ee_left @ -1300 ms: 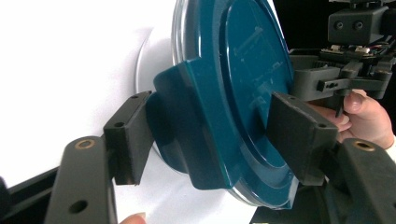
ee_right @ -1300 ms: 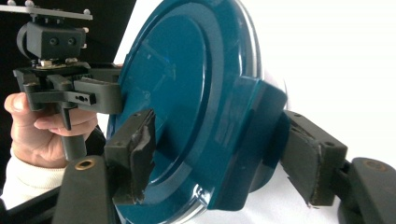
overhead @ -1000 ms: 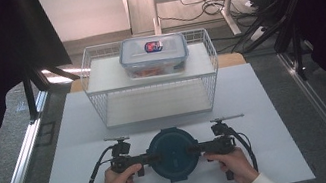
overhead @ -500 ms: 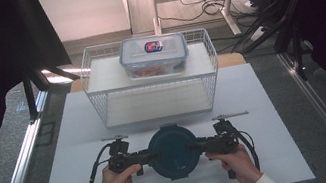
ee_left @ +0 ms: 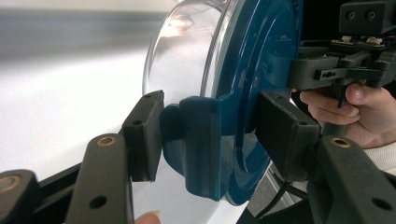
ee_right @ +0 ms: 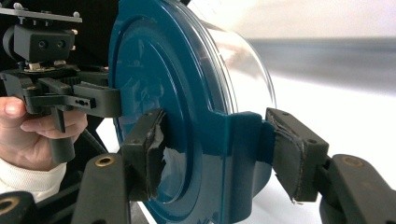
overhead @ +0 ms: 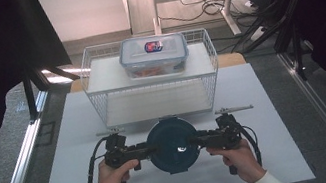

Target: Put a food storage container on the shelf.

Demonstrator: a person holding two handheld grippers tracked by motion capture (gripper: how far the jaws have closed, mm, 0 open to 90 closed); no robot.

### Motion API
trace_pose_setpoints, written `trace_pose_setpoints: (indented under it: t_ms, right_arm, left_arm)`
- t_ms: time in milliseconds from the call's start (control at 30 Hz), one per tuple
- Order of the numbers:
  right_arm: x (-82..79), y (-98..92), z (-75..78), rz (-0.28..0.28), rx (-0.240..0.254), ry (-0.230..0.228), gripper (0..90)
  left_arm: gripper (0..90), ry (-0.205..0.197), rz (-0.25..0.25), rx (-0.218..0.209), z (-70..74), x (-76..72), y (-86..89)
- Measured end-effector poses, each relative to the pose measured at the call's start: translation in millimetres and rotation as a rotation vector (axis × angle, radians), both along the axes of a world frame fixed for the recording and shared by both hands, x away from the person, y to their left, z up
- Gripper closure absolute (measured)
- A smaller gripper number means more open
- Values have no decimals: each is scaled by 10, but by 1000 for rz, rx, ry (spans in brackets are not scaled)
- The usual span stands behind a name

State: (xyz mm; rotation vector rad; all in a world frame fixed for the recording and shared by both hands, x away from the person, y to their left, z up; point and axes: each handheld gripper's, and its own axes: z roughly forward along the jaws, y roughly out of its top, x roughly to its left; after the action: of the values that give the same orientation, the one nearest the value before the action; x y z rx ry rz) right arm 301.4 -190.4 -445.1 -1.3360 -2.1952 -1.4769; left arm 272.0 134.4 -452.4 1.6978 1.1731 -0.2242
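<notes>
While a wire basket (overhead: 151,81) is sitting at twelve o'clock on the white desk (overhead: 265,104), the left tongs (overhead: 148,151) and right tongs (overhead: 199,141) are gripping the round blue-lidded container (overhead: 173,144) at six o'clock by its side clasps.

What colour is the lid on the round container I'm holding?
Dark teal blue lid, over a clear bowl. The right gripper view shows it best.
</notes>
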Motion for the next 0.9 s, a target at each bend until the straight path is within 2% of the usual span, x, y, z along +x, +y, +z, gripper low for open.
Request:
trace_pose_setpoints:
  t_ms: [333, 900]
  right_arm:
    - [84, 20, 261, -1, 2, -43, 399]
    - [146, -30, 517, -15, 7, -71, 410]
  left_arm:
    - [435, -37, -5, 3, 255, 94, 20]
    - [433, -58, -13, -16, 489, 218, -1]
